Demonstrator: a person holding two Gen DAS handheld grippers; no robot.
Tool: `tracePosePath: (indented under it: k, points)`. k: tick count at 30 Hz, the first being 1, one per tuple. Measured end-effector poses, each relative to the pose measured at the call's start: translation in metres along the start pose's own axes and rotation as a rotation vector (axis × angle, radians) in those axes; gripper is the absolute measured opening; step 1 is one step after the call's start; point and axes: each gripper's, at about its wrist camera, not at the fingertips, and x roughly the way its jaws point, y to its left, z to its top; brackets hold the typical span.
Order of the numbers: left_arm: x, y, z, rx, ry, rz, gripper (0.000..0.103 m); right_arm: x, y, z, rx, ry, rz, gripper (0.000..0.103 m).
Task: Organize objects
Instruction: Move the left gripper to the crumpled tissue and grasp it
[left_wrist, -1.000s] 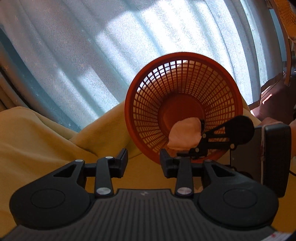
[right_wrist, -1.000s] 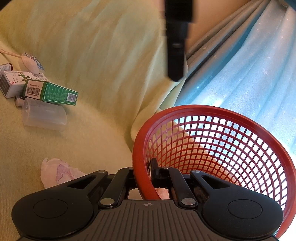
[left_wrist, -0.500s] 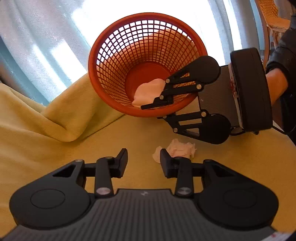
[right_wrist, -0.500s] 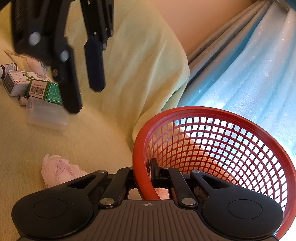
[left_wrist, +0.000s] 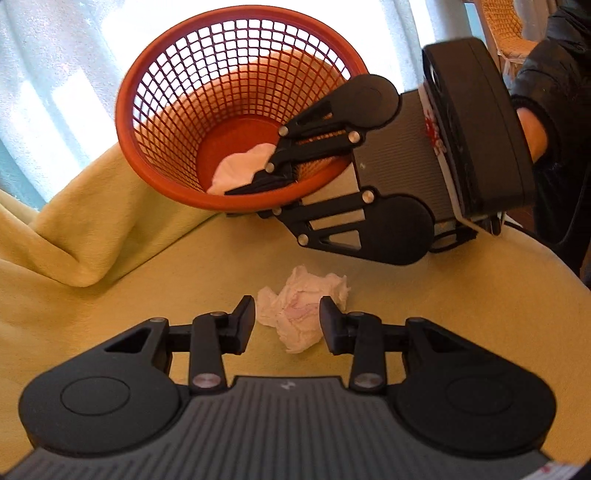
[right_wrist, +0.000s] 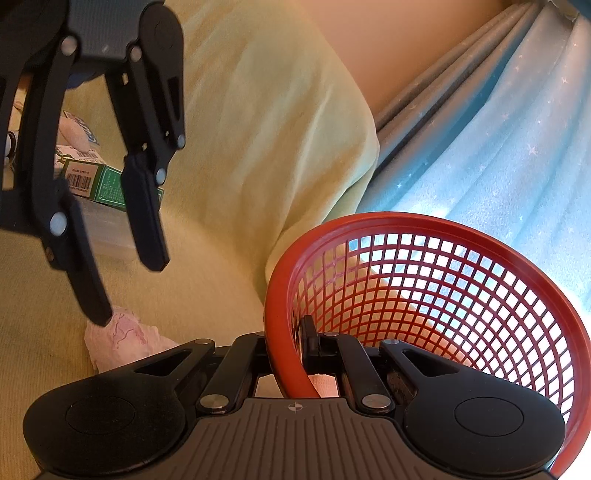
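A red mesh basket (left_wrist: 236, 66) lies tilted on the yellow cloth, with one white crumpled tissue (left_wrist: 240, 171) inside. My right gripper (right_wrist: 286, 341) is shut on the basket rim (right_wrist: 280, 325) and holds it tilted; it also shows in the left wrist view (left_wrist: 258, 195). A second crumpled tissue (left_wrist: 301, 306) lies on the cloth in front of the basket. My left gripper (left_wrist: 288, 319) is open, with the tissue between its fingertips. In the right wrist view the left gripper (right_wrist: 127, 291) hangs over that tissue (right_wrist: 118, 338).
A green box (right_wrist: 99, 181), a clear plastic container (right_wrist: 105, 230) and other small packages (right_wrist: 75, 127) lie on the yellow cloth (right_wrist: 240, 129) at the left. Blue curtains (right_wrist: 498, 140) hang behind the basket. A fold of cloth (left_wrist: 74, 229) rises left of the basket.
My left gripper has drawn back from the basket and dropped down to the loose tissue, which now sits between its open fingers. The right gripper still holds the basket rim.
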Motion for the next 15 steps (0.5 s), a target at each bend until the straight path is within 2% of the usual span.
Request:
tracePosePath:
  k: [10,12,15]
  points:
    - [0.019,-0.007,-0.010,0.035,-0.005,-0.052,0.032,0.001,0.001,0.000,0.000,0.000,-0.001,0.001]
    - [0.020,-0.006,-0.012,0.033,-0.002,-0.058,0.022,0.001,0.001,0.000,0.000,0.000,-0.001,0.001]
    - [0.020,-0.005,-0.013,0.024,0.000,-0.058,0.018,0.001,0.001,0.000,0.002,0.001,-0.001,0.001]
